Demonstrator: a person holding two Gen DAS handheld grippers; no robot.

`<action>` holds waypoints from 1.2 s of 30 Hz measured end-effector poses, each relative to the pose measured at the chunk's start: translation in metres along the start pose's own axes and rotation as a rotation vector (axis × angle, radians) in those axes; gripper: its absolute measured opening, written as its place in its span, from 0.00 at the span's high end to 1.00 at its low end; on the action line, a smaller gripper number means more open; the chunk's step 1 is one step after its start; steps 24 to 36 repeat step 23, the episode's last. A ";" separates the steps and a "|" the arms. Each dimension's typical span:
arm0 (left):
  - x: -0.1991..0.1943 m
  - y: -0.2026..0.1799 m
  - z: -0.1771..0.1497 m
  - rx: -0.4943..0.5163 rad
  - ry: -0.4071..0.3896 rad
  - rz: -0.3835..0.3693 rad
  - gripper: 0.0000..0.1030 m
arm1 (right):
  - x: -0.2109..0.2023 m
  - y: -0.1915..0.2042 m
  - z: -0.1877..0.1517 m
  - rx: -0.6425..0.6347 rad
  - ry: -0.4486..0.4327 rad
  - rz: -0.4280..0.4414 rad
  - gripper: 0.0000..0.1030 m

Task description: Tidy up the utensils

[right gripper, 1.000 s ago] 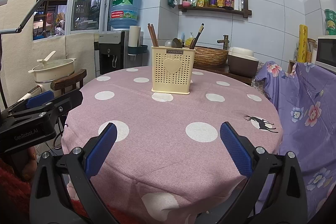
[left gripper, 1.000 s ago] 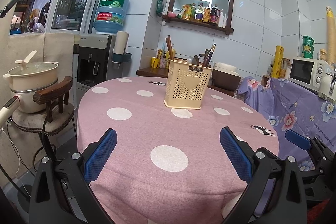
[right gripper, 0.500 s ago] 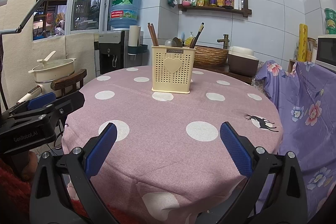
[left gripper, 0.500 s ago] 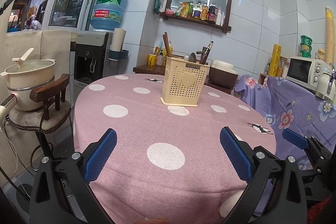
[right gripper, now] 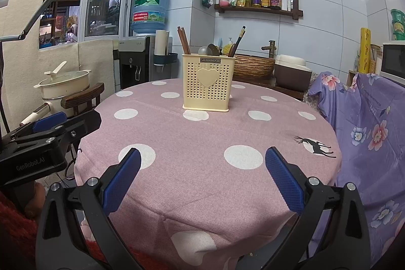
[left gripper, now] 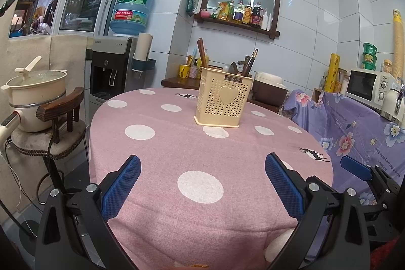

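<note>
Perforated plastic caddy (right gripper: 205, 82), woven tablecloth (right gripper: 202, 143)

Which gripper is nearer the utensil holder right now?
Roughly level, no clear winner. The left gripper and right gripper, both open, hang at the table's near edge, well short of the utensil holder standing mid-table.

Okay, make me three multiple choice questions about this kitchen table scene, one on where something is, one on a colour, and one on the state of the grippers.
1. Where does the utensil holder stand?
A. on the table
B. on the wall shelf
C. on the chair

2. What colour is the tablecloth?
A. green, striped
B. pink with white dots
C. plain grey

3. How are the left gripper and right gripper set?
A. both open, empty
B. both shut on chopsticks
C. one holds a spoon

Answers: 1 A, it sits on the cloth; 2 B, white dots on pink; 3 A, the blue pads stand wide apart with nothing between them.
</note>
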State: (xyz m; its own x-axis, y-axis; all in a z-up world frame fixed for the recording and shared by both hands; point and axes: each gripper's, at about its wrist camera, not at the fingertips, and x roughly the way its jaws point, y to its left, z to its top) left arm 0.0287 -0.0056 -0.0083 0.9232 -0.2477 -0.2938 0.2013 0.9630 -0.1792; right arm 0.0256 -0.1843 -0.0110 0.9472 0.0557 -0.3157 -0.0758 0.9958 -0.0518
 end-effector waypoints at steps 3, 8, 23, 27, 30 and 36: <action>0.000 0.000 0.001 0.000 -0.001 0.000 0.05 | 0.000 0.000 0.000 0.000 0.000 0.000 0.06; 0.000 0.000 0.000 -0.001 0.000 0.001 0.05 | 0.000 0.000 0.000 0.001 0.001 0.001 0.06; 0.001 0.002 -0.001 -0.004 0.001 0.005 0.05 | 0.000 0.001 -0.001 0.002 0.003 0.001 0.06; 0.001 0.002 -0.001 -0.004 0.001 0.005 0.05 | 0.000 0.001 -0.001 0.002 0.003 0.001 0.06; 0.001 0.002 -0.001 -0.004 0.001 0.005 0.05 | 0.000 0.001 -0.001 0.002 0.003 0.001 0.06; 0.001 0.002 -0.001 -0.004 0.001 0.005 0.05 | 0.000 0.001 -0.001 0.002 0.003 0.001 0.06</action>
